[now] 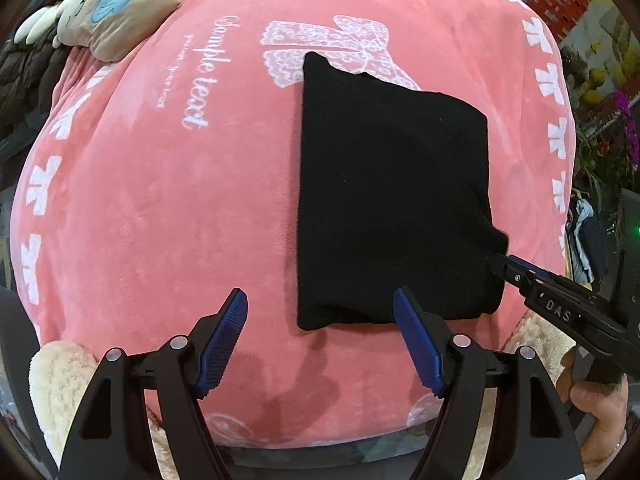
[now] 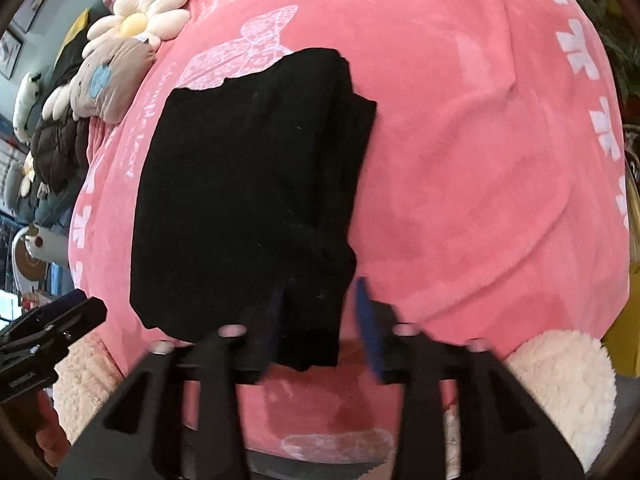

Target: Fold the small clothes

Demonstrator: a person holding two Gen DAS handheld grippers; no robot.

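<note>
A black garment [image 1: 392, 200] lies folded into a rough rectangle on a pink blanket [image 1: 160, 200]. It also shows in the right wrist view [image 2: 240, 192]. My left gripper [image 1: 320, 308] is open and empty, with its blue fingertips just short of the garment's near edge. My right gripper [image 2: 320, 300] is open, its jaws straddling the garment's near right corner, which lies between the blurred pads. In the left wrist view the right gripper [image 1: 500, 264] touches the garment's right edge.
Plush toys [image 1: 116, 12] and a dark padded jacket [image 1: 24, 76] lie at the blanket's far left. A flower cushion [image 2: 140, 20] sits beside them. Cream fleece [image 2: 560, 380] edges the blanket near me. Plants and flowers [image 1: 608, 120] stand to the right.
</note>
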